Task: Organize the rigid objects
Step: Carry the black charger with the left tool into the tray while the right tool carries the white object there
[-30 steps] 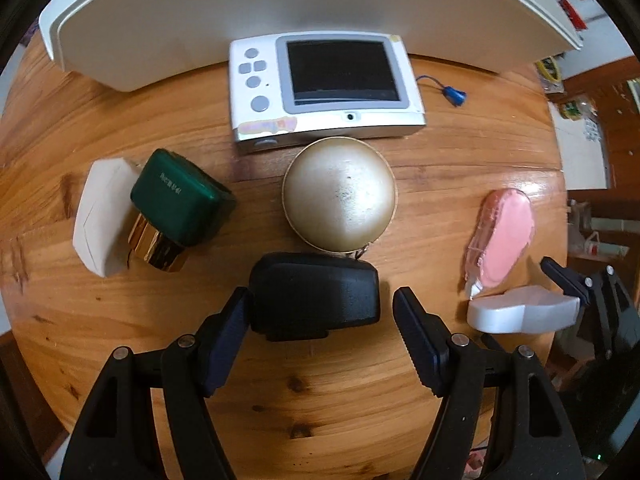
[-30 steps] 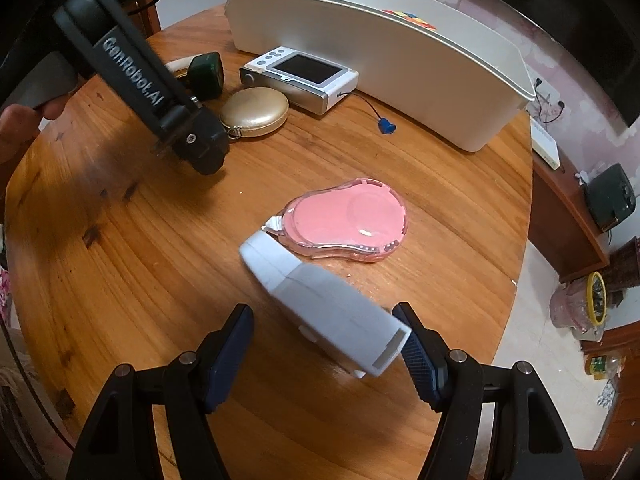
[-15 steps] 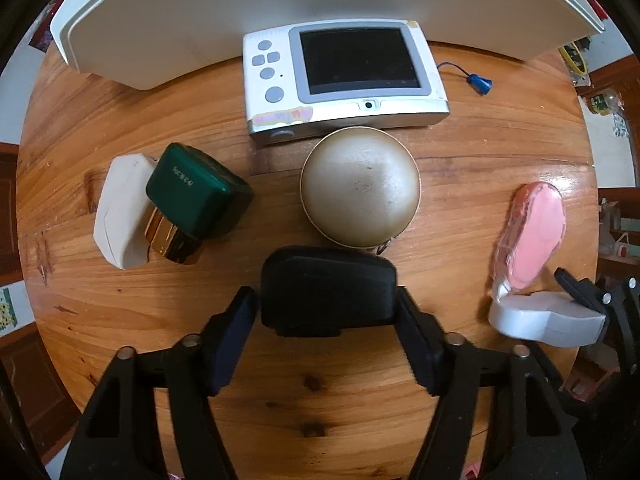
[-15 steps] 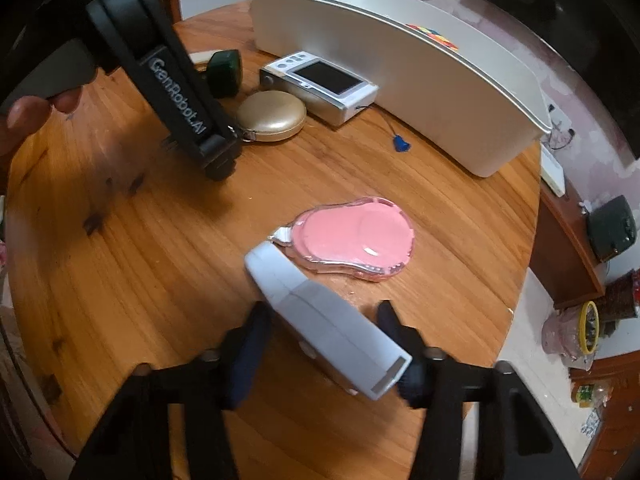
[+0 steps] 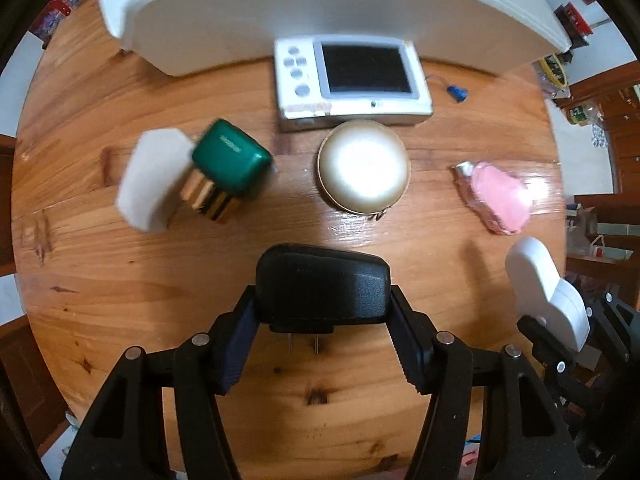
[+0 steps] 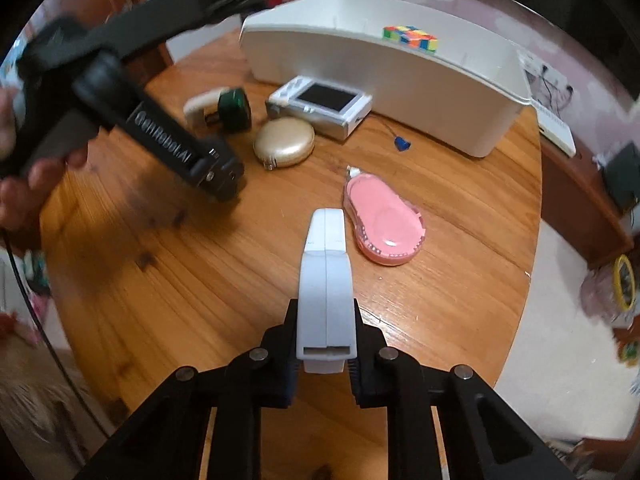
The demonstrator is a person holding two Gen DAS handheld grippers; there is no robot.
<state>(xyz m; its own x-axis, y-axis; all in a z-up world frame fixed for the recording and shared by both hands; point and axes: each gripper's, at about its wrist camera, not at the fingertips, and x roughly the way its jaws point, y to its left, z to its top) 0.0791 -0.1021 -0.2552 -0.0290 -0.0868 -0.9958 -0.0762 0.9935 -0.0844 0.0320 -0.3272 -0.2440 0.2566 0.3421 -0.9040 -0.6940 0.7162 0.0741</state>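
My left gripper [image 5: 323, 322] points straight down and is shut on a black plug adapter [image 5: 322, 284]. The adapter hangs above the round wooden table [image 5: 120, 288], its two prongs showing underneath. My right gripper [image 6: 325, 322] is shut on a white tape dispenser [image 6: 326, 268], which stands on edge between the pads with its nose off the wood. In the left wrist view the same white dispenser [image 5: 540, 280] shows at the right edge. A pink tape dispenser [image 6: 384, 228] lies flat just beyond it.
A long white bin [image 6: 400, 64] stands at the table's far side with a colour cube [image 6: 410, 38] inside. In front of it lie a white camera [image 5: 352, 80], a gold round compact [image 5: 364, 168], a green-capped bottle [image 5: 230, 162], a white block [image 5: 154, 178] and a small blue piece [image 5: 456, 92].
Both grippers shut on their objects and lifted them. The black adapter left the table. The white dispenser turned up onto its edge, away from the pink one.
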